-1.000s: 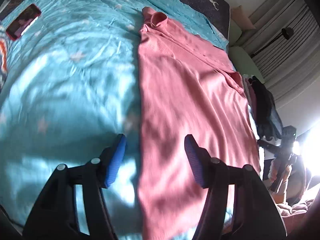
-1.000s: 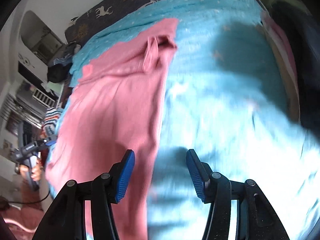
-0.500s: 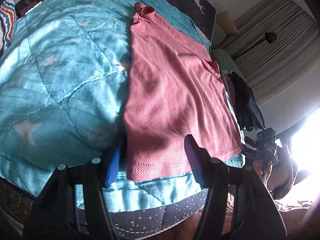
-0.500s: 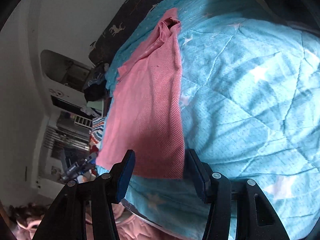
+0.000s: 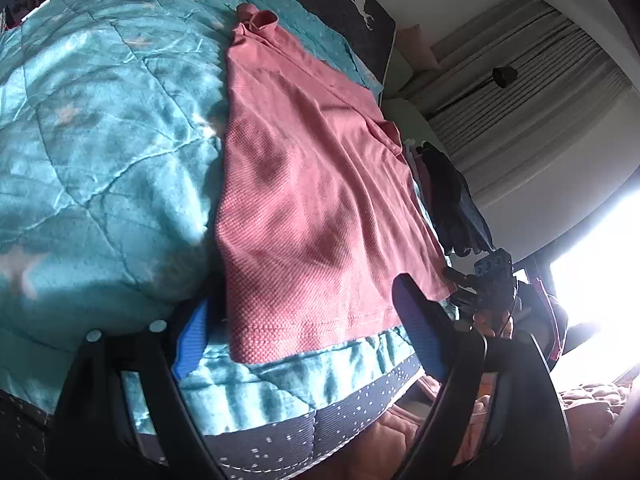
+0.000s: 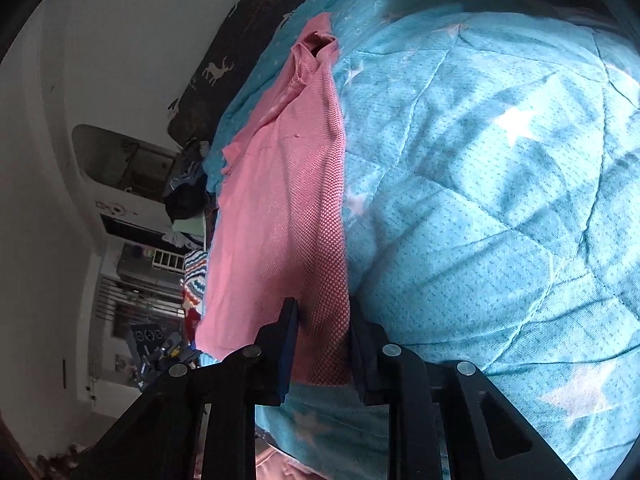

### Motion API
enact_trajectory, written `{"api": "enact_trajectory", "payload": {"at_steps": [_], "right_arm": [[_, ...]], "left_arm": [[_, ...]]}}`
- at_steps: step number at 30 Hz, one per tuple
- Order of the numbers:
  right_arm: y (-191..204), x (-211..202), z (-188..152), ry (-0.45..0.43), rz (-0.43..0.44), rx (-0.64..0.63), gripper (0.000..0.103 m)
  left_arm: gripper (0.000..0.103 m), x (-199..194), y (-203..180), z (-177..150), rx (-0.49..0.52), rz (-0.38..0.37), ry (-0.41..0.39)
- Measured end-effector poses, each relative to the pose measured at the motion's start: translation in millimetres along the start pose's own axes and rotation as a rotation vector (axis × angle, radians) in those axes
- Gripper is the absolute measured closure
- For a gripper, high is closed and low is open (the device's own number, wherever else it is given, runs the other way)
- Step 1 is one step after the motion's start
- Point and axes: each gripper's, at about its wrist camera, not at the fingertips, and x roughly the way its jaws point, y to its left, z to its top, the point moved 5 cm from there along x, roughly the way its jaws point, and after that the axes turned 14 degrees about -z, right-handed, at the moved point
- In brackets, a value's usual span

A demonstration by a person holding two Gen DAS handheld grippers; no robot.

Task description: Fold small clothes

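Pink shirt on the bed, a gripper at each hem corner.

The pink shirt [image 5: 304,184] lies flat on the blue quilt [image 5: 100,140], collar far, hem at the near bed edge. The right gripper [image 6: 323,344] has just been closing; its jaws stand narrow around one hem corner, though whether they pinch it I cannot tell. The left gripper [image 5: 304,332] has just been opening; its jaws are spread wide, straddling the hem's other end without pressing it.
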Motion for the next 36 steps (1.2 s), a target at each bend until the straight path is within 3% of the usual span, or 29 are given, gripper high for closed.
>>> {"api": "enact_trajectory", "payload": {"at_steps": [2,3,4,5,6,12,15,19,22,25,27,29,31,34,36], "right_arm": [[-2.4,0.3,0.1,-0.003,0.004,0.012,0.083],[-4.3,-0.2,0.0,-0.008,-0.001,0.02,0.086],[-7.9,-2.0,0.5,-0.02,-0.014,0.033,0.098],[-9.4,-3.7,1.2,-0.035,-0.019,0.048,0.098],[-7.9,-6.2,1.1,-0.059,-0.018,0.06,0.098],[4.9,-59.4,-0.4,-0.17,0.045,0.083,0.1],[15.4,-84.0,-7.3,-0.183,0.024,0.034,0.1],[10.4,-87.9,-18.9,-0.148,-0.096,-0.003,0.099],[-15.5,-65.7,-25.9,-0.096,-0.249,0.008,0.096],[-33.5,-48.5,-31.1,-0.044,-0.254,0.06,0.096],[-34.5,-53.9,-28.3,-0.058,-0.233,0.062,0.094],[-32.1,-64.0,-24.3,-0.09,-0.246,0.034,0.082],[-30.6,-68.4,-20.1,-0.102,-0.244,0.009,0.069],[-27.3,-70.0,-21.7,-0.092,-0.223,-0.015,0.056],[-25.4,-58.1,-26.0,-0.069,-0.221,-0.033,0.055]], "left_arm": [[0.023,1.6,0.4,3.9,-0.016,-0.007,-0.005],[0.032,2.6,-0.6,5.6,-0.01,0.008,-0.007],[0.076,6.1,-2.3,7.6,0.001,0.045,-0.006],[0.094,8.9,-1.0,7.3,-0.014,0.055,0.005],[0.095,11.6,-0.7,6.1,-0.037,0.057,0.003],[0.095,-14.3,-60.4,-2.3,0.112,0.028,-0.038],[0.094,-28.0,-80.1,-8.7,0.172,0.085,-0.013],[0.093,-29.8,-57.8,-22.1,0.102,0.107,0.028],[0.093,-21.1,-26.3,-32.8,0.005,0.116,0.052],[0.09,-16.0,-7.4,-39.9,-0.05,0.144,0.069],[0.08,-19.3,-8.2,-39.6,-0.06,0.128,0.058],[0.046,-21.2,-12.5,-36.4,-0.046,0.131,0.053],[0.033,-19.0,-18.9,-34.5,-0.016,0.123,0.048],[0.033,-10.6,-23.4,-37.7,0.029,0.173,0.082],[0.034,-4.9,-26.0,-37.7,0.046,0.196,0.091]]}}
